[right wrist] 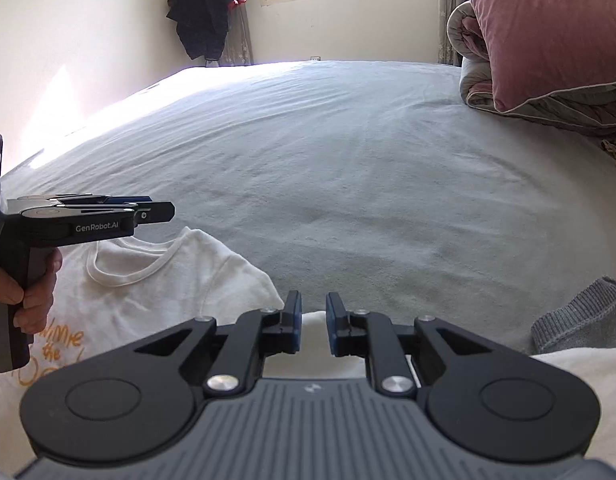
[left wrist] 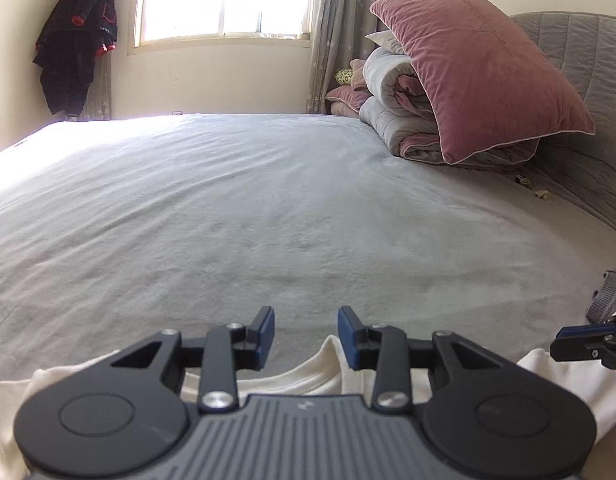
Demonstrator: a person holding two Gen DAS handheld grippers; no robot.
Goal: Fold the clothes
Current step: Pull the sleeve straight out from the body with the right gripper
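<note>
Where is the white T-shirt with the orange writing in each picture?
Left wrist view: the white cotton T-shirt lies at the bottom edge, mostly hidden under the left gripper; only its collar shows, no writing.
Right wrist view: it lies at lower left, collar up, with the orange writing beside the hand.
Shared landmark: the pink velvet pillow at upper right in both.

My left claw [left wrist: 306, 336] hides most of the white T-shirt [left wrist: 308, 376] from its own camera. In the right view the shirt's orange lettering [right wrist: 58, 350] is partly covered by my hand [right wrist: 28, 292], and the grey knit garment [right wrist: 579, 316] runs off the edge.
</note>
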